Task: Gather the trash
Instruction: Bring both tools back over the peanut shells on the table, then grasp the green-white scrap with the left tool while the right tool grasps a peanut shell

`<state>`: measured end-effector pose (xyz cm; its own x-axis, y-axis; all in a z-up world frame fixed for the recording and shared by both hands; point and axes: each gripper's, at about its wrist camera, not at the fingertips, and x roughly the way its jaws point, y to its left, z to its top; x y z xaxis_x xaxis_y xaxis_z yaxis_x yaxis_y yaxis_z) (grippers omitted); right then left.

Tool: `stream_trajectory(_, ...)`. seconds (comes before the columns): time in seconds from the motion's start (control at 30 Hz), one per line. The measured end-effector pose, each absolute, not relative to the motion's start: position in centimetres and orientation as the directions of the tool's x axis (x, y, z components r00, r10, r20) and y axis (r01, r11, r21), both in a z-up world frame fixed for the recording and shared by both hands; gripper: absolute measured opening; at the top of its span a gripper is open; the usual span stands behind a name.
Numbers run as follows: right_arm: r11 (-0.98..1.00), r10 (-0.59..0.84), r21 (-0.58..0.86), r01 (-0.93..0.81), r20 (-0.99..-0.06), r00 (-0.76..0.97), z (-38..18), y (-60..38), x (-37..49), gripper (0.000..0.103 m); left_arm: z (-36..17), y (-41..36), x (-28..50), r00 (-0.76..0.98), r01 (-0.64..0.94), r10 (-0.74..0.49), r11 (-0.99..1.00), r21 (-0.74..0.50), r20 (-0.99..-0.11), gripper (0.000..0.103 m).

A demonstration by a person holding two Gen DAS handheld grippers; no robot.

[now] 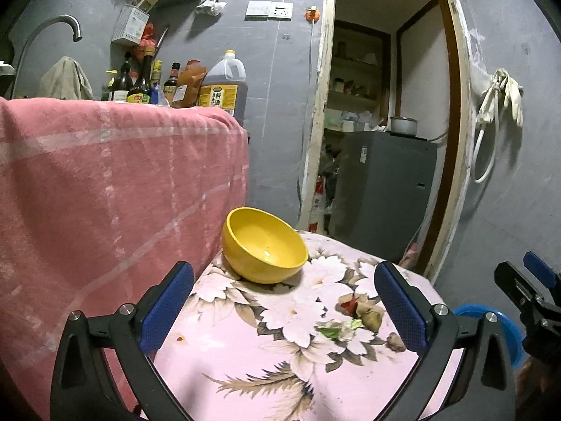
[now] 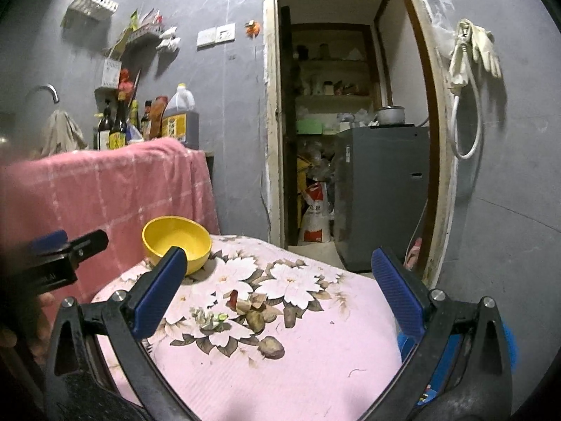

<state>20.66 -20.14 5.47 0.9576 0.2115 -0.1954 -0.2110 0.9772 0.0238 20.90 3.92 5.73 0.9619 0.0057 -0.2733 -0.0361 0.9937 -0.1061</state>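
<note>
Scraps lie heaped on the floral cloth, apart from the yellow bowl. Left gripper and right gripper both gape wide, holding nothing.

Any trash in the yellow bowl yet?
No, the yellow bowl looks empty; the scraps lie on the floral cloth.

Left gripper — black arms; blue ribbed pads; silver screws.
</note>
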Motion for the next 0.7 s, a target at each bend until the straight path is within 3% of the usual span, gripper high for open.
stream_trajectory(0.3, 0.975, 0.217, 0.012, -0.221, -0.260, 0.941, 3.2, -19.5, 22.7, 0.103, 4.2, 3.6, 22.3, 0.952, -0.024, 0.000, 0.997, -0.075, -0.307, 0.101)
stream_trajectory(0.7, 0.965, 0.252, 0.071, -0.251, -0.510, 0.822, -1.8, -20.1, 27.5, 0.103, 1.3, 2.3, 26.8, 0.870, 0.015, -0.027, 1.000, -0.027, -0.492, 0.101)
